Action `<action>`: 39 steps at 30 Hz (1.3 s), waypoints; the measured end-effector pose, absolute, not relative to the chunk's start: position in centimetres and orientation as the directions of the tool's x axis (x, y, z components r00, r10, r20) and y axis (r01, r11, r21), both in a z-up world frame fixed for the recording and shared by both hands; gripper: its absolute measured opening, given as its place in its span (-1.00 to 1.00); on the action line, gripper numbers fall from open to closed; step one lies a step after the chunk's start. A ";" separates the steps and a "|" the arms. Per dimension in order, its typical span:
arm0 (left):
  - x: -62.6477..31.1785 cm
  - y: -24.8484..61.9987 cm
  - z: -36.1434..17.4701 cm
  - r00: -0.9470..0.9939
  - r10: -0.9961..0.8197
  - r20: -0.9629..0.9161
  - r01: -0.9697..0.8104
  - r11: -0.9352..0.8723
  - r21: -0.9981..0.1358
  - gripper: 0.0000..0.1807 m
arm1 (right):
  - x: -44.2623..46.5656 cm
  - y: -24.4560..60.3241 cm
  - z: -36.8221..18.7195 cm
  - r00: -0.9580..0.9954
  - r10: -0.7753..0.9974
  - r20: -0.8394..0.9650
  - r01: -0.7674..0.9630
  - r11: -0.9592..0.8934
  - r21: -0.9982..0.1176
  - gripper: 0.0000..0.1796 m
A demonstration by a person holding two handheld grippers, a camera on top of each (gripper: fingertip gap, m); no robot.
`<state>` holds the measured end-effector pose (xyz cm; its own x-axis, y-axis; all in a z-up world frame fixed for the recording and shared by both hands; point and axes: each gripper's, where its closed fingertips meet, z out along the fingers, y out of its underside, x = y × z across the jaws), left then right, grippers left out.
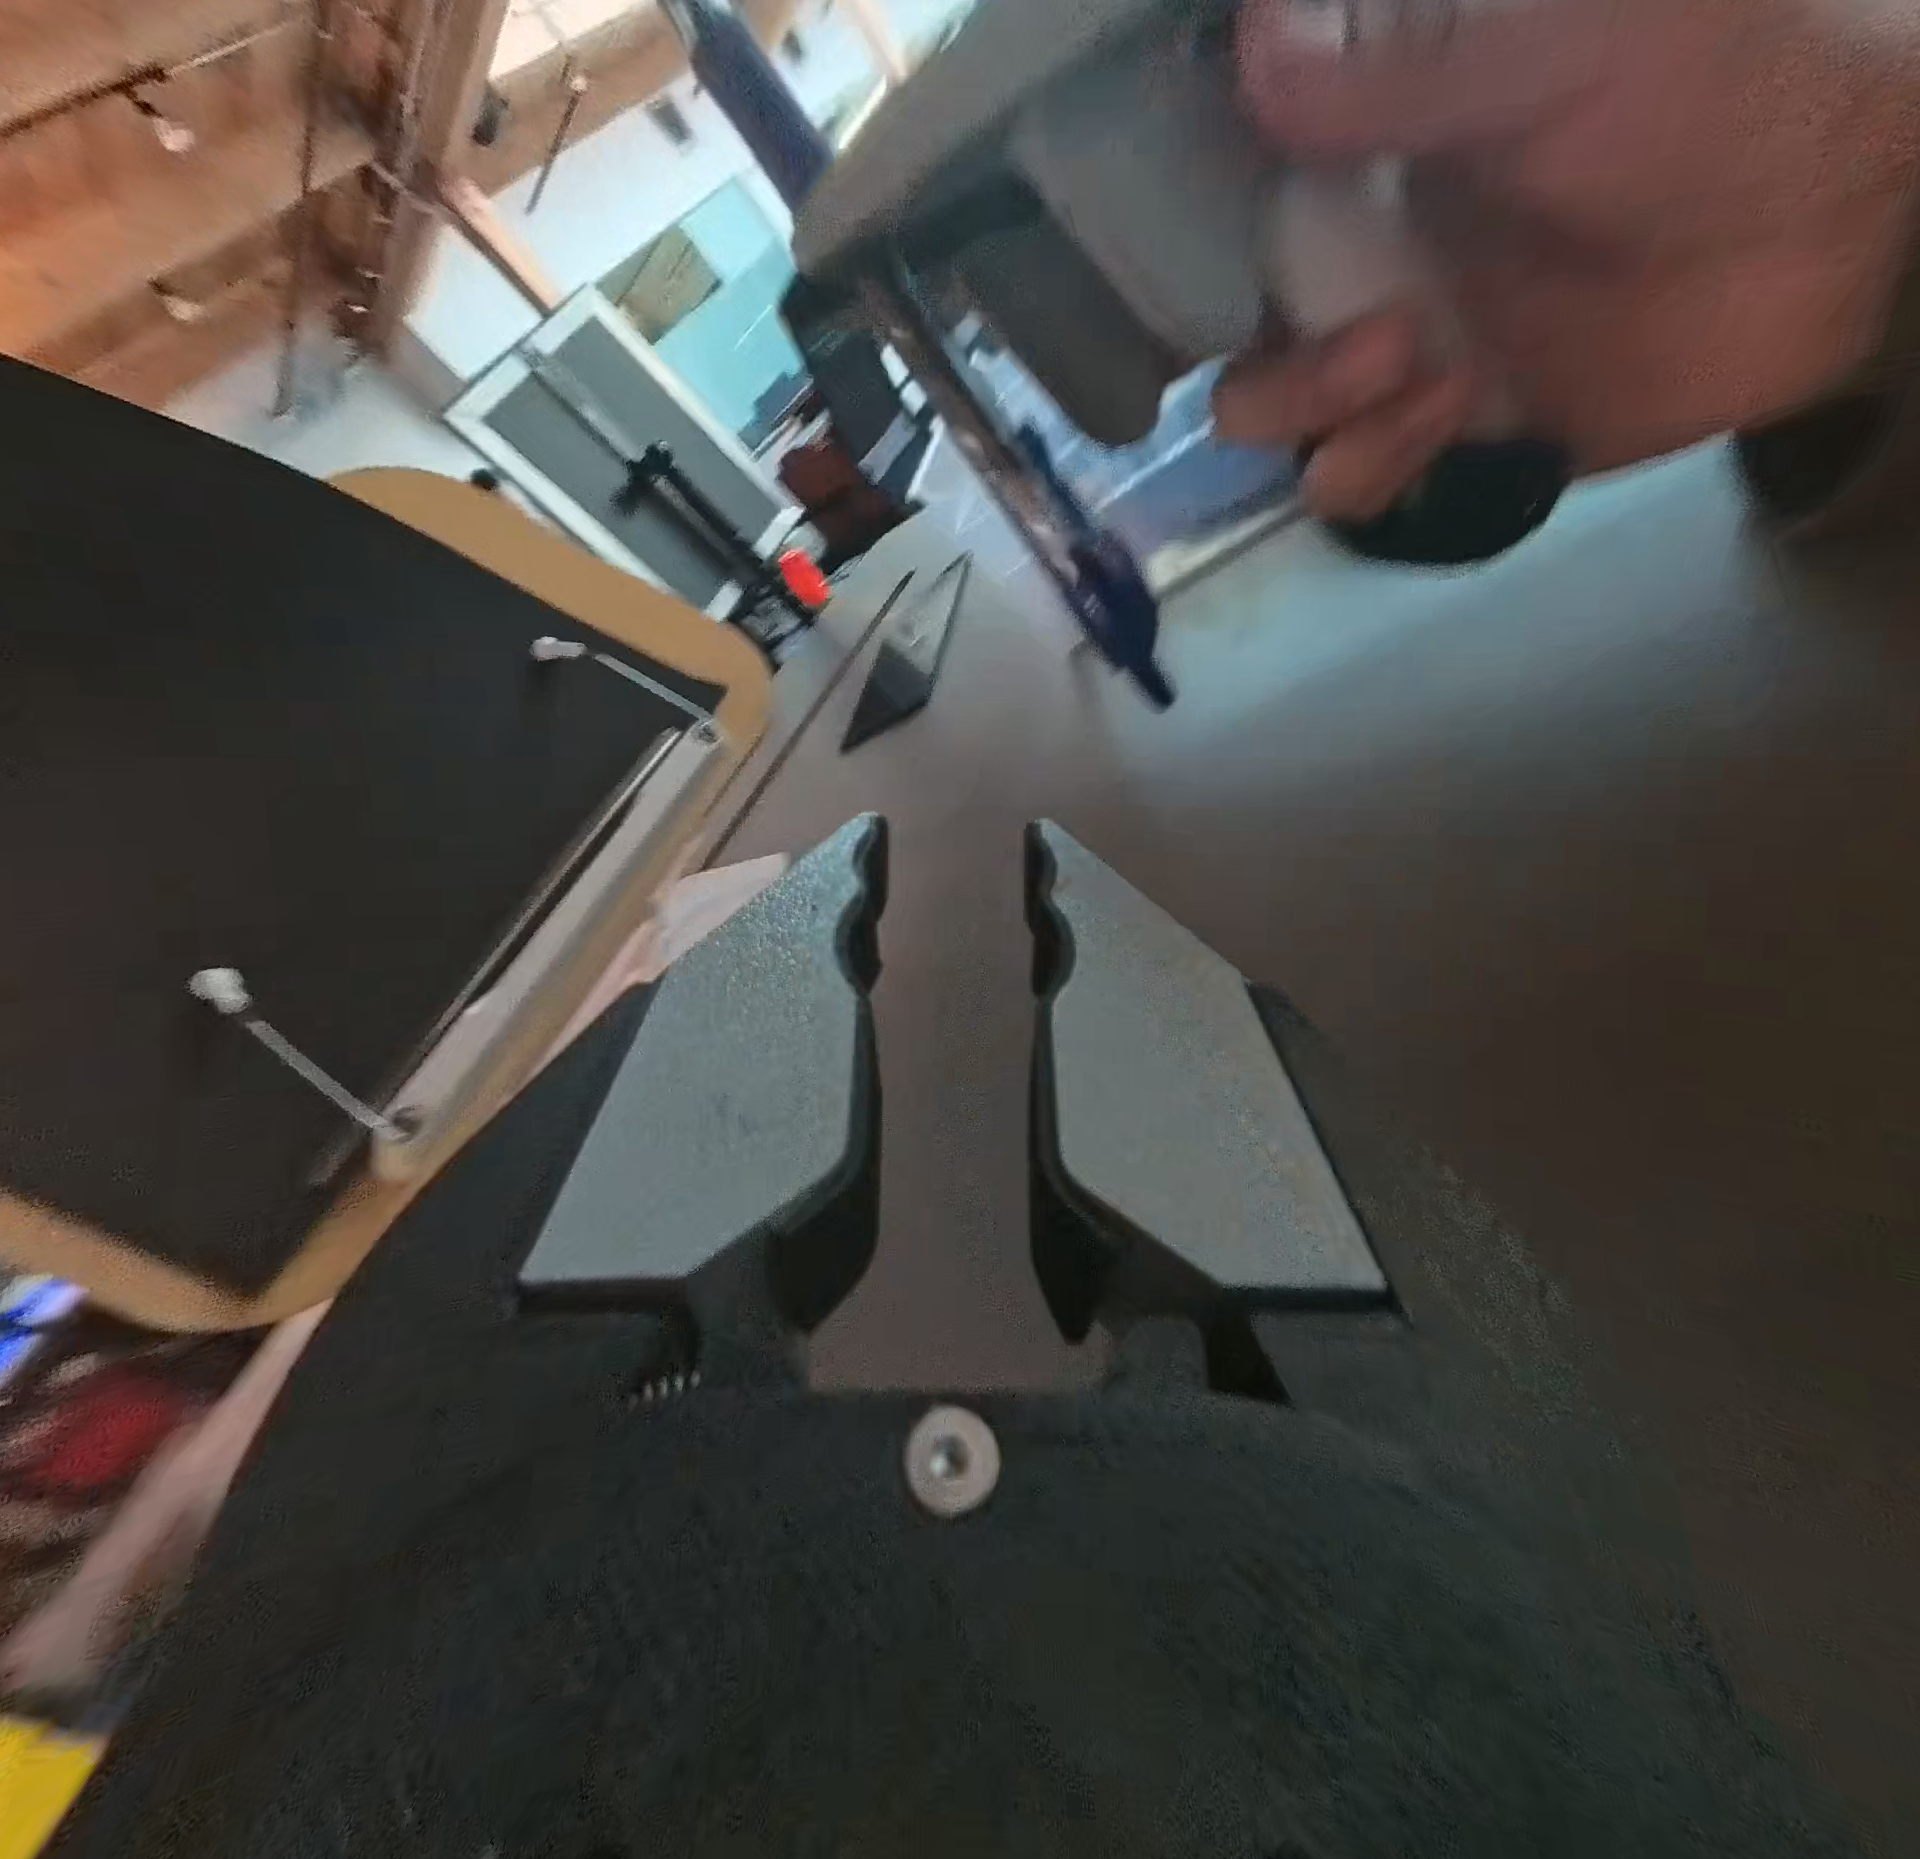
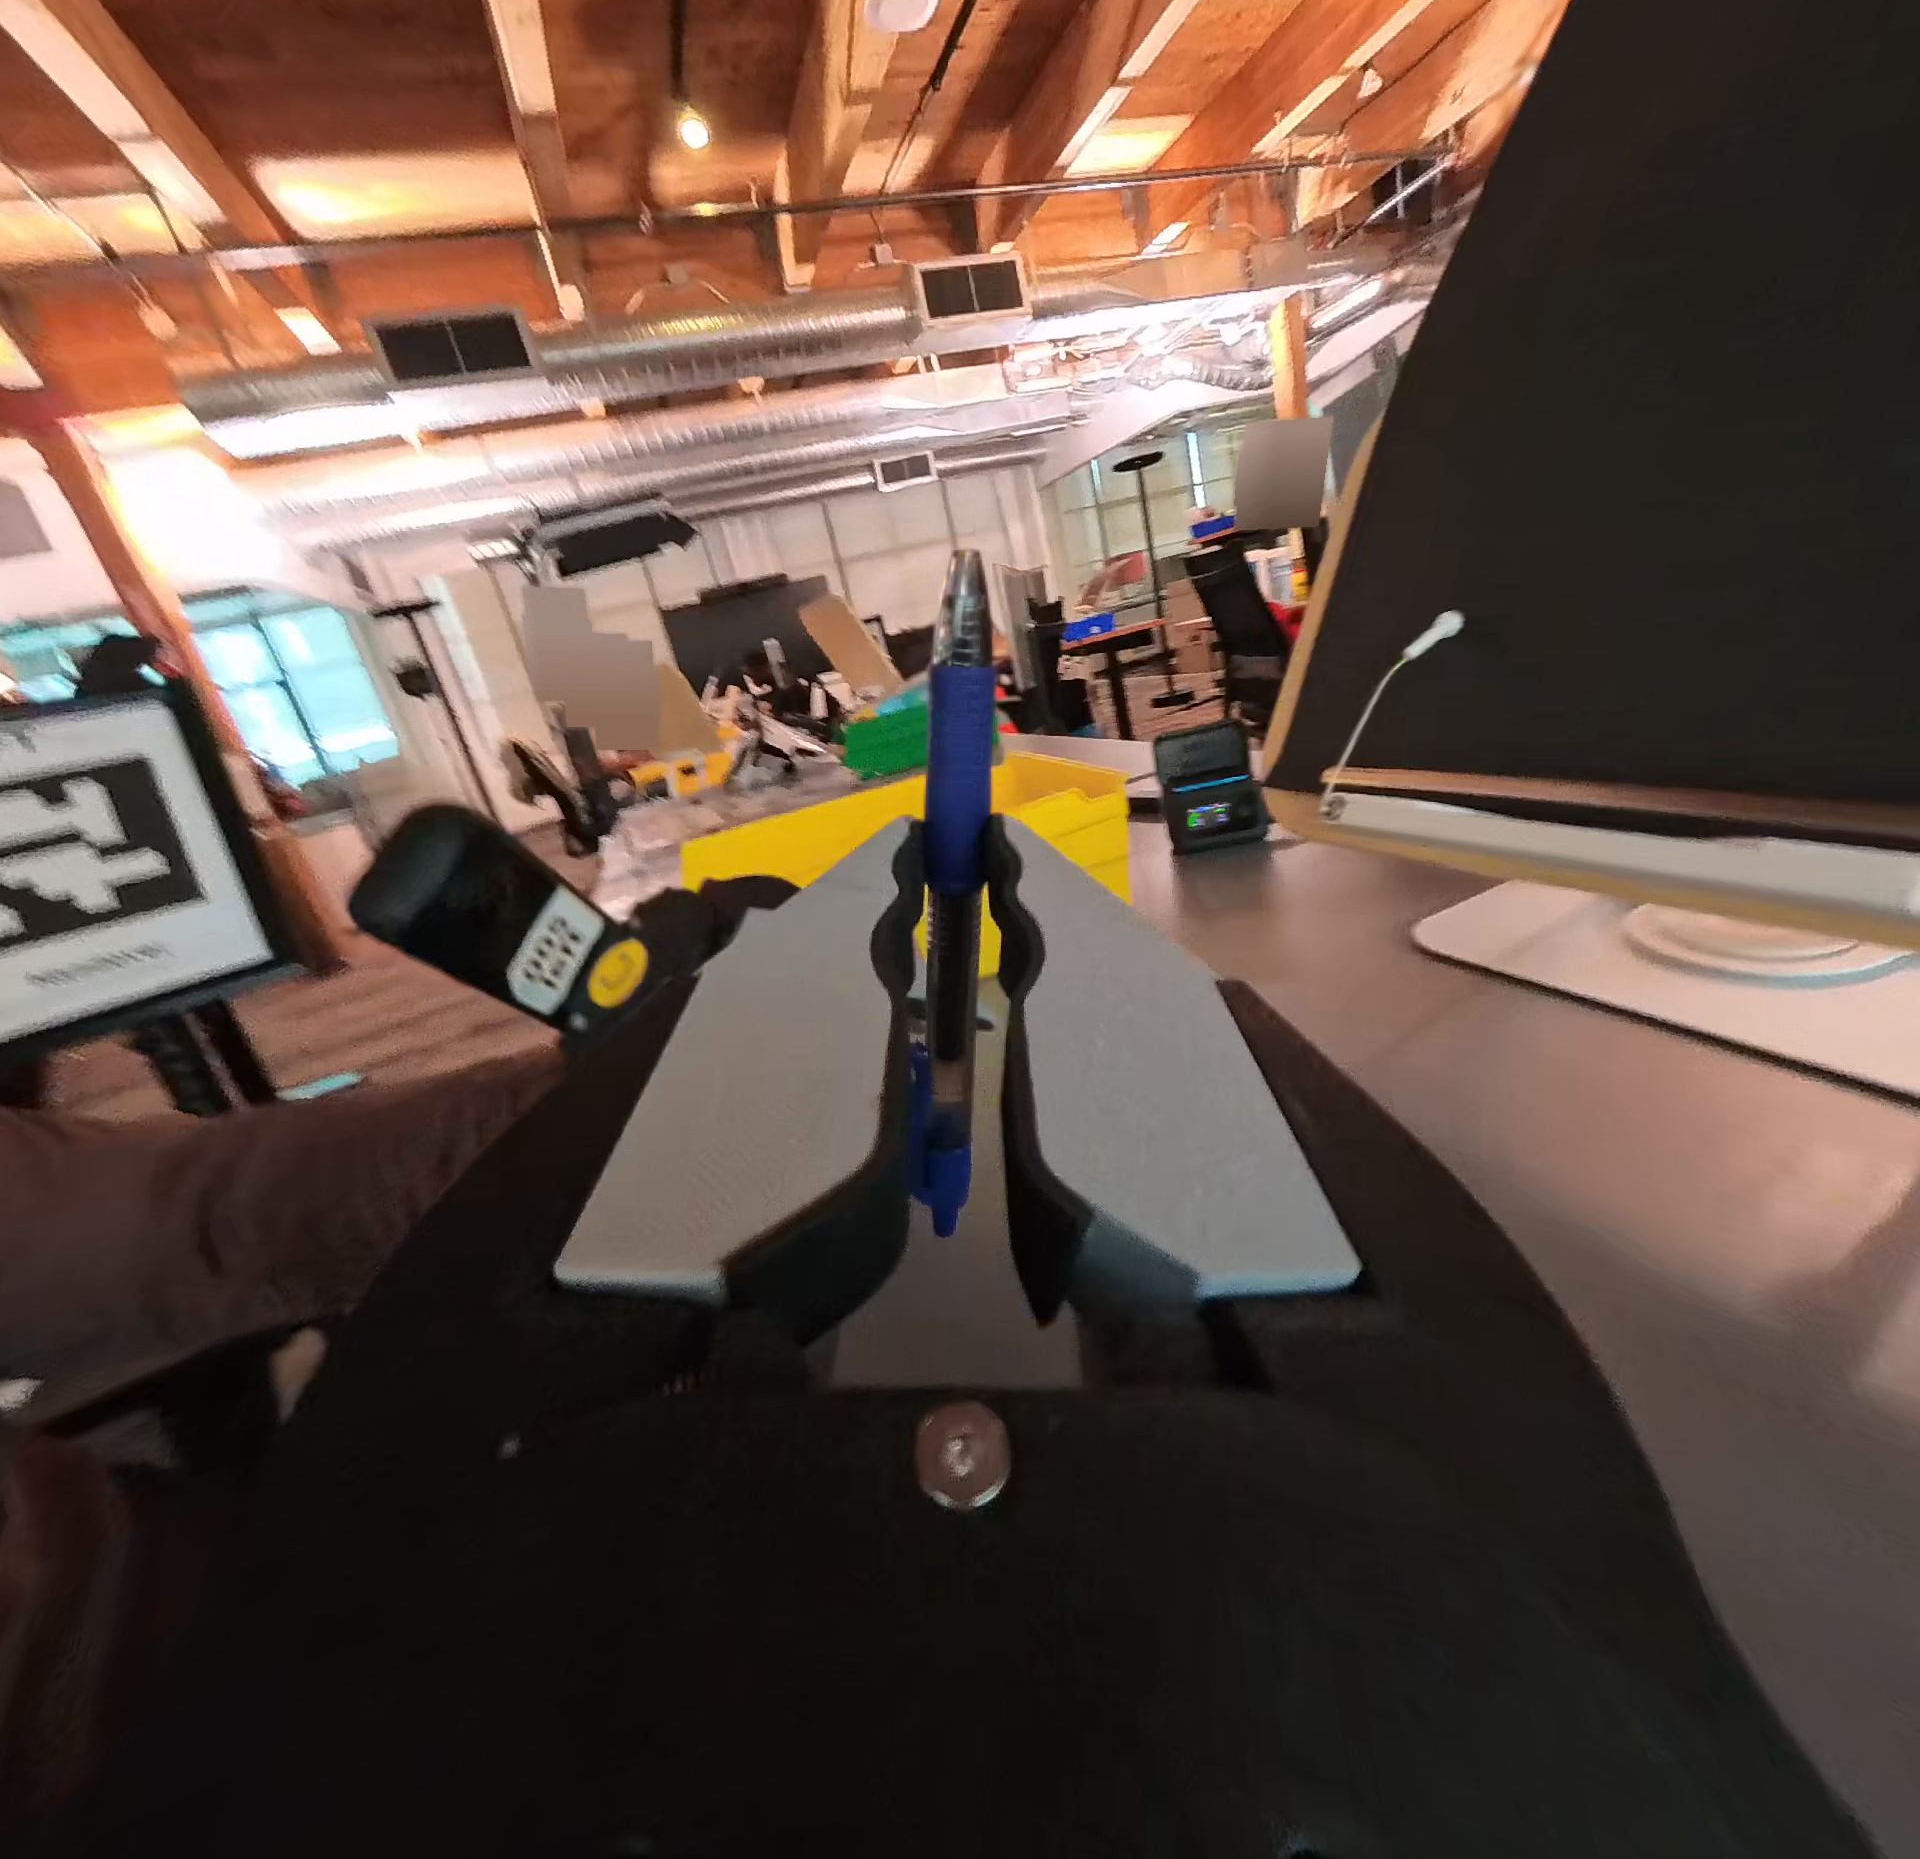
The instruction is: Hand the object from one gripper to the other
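Note:
My right gripper point(image 2: 956, 853) is shut on a blue pen point(image 2: 958, 749) and holds it upright above the table, tip end up, clip end down between the fingers point(image 2: 1122, 1040). My left gripper point(image 1: 956, 843) is open and empty, tilted, above the dark table point(image 1: 1351, 978). The pen is not in the left wrist view. A blurred hand point(image 1: 1558, 199) with a black handle is at that view's upper right. In the right wrist view a black handle point(image 2: 499, 910) with a yellow round sticker shows at left, just beyond my left finger.
A black board on a white stand point(image 2: 1662, 459) rises at the right; it also shows in the left wrist view point(image 1: 260, 770). A yellow bin point(image 2: 1049, 812) and a small black device point(image 2: 1210, 786) stand behind. A marker board point(image 2: 104, 853) is at the left.

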<state>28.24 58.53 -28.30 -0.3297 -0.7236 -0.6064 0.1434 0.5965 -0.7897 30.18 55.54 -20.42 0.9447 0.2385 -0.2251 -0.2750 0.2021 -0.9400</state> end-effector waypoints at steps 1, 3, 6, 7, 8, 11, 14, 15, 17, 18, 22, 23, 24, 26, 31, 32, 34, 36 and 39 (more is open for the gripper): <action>28.0 58.0 -27.8 -0.356 -0.743 -0.567 0.164 0.548 -0.820 -0.75 | 29.9 55.8 -20.6 0.959 0.215 -0.184 -0.227 0.198 -0.953 -0.91; 27.5 57.3 -27.3 -0.395 -0.760 -0.516 0.191 0.482 -0.855 -0.73 | 29.3 56.3 -20.9 0.978 0.183 -0.097 -0.131 0.180 -0.975 -0.91; 27.5 57.3 -27.5 -0.431 -0.781 -0.452 0.159 0.427 -0.890 -0.67 | 27.9 57.0 -21.4 0.982 0.187 -0.006 -0.036 0.159 -0.987 -0.91; 27.5 57.3 -27.6 -0.441 -0.785 -0.435 0.149 0.414 -0.898 -0.65 | 27.5 57.2 -21.5 0.982 0.189 0.014 -0.016 0.152 -0.988 -0.91; 27.5 57.2 -27.6 -0.453 -0.789 -0.416 0.143 0.397 -0.907 -0.64 | 27.1 57.4 -21.7 0.980 0.195 0.031 0.003 0.145 -0.989 -0.92; 27.2 56.6 -27.4 -0.497 -0.789 -0.361 0.138 0.338 -0.931 -0.63 | 26.1 57.9 -22.1 0.974 0.207 0.092 0.066 0.128 -0.990 -0.92; 27.1 56.4 -27.4 -0.511 -0.785 -0.351 0.141 0.326 -0.935 -0.62 | 25.4 58.2 -22.5 0.968 0.211 0.134 0.112 0.114 -0.987 -0.92; 27.1 56.4 -27.4 -0.510 -0.784 -0.354 0.142 0.329 -0.933 -0.63 | 25.3 58.3 -22.6 0.967 0.213 0.139 0.118 0.108 -0.987 -0.92; 27.1 56.4 -27.5 -0.510 -0.782 -0.359 0.142 0.335 -0.932 -0.62 | 25.1 58.4 -22.7 0.966 0.213 0.148 0.128 0.103 -0.986 -0.92; 27.0 56.3 -27.5 -0.511 -0.781 -0.359 0.142 0.335 -0.932 -0.62 | 25.1 58.5 -22.7 0.965 0.214 0.150 0.131 0.103 -0.986 -0.92; 27.0 56.2 -27.7 -0.516 -0.775 -0.365 0.144 0.341 -0.929 -0.67 | 24.5 58.5 -22.9 0.959 0.249 0.132 0.110 0.099 -0.989 -0.92; 26.9 56.0 -27.7 -0.524 -0.768 -0.368 0.148 0.343 -0.928 -0.71 | 24.4 58.5 -22.9 0.958 0.257 0.125 0.103 0.095 -0.990 -0.92; 26.8 55.8 -27.8 -0.537 -0.758 -0.370 0.151 0.345 -0.926 -0.80 | 24.4 58.6 -23.0 0.958 0.263 0.117 0.097 0.090 -0.991 -0.92; 26.8 55.9 -27.9 -0.537 -0.756 -0.374 0.143 0.356 -0.924 -0.85 | 24.1 58.6 -23.1 0.953 0.285 0.101 0.080 0.085 -0.993 -0.91; 29.3 61.6 -28.0 -0.189 -0.760 -0.621 0.050 0.625 -0.779 -0.90 | 25.9 59.2 -24.3 0.965 0.254 -0.058 -0.059 -0.003 -0.998 -0.43; 29.5 62.8 -27.7 -0.092 -0.693 -0.715 0.031 0.716 -0.698 -0.90 | 25.8 59.0 -24.3 0.948 0.294 -0.118 -0.120 -0.009 -0.993 -0.43; 29.4 63.2 -27.0 -0.010 -0.610 -0.792 0.043 0.791 -0.610 -0.90 | 25.6 58.5 -23.2 0.900 0.373 -0.224 -0.248 0.018 -0.969 -0.37; 29.3 63.0 -26.8 -0.008 -0.598 -0.802 0.063 0.800 -0.597 -0.90 | 26.0 57.9 -22.5 0.867 0.407 -0.286 -0.327 0.035 -0.944 -0.34; 29.6 64.3 -27.2 0.030 -0.528 -0.849 -0.005 0.849 -0.528 -0.90 | 28.3 57.6 -22.2 0.914 0.293 -0.279 -0.318 0.096 -0.943 -0.29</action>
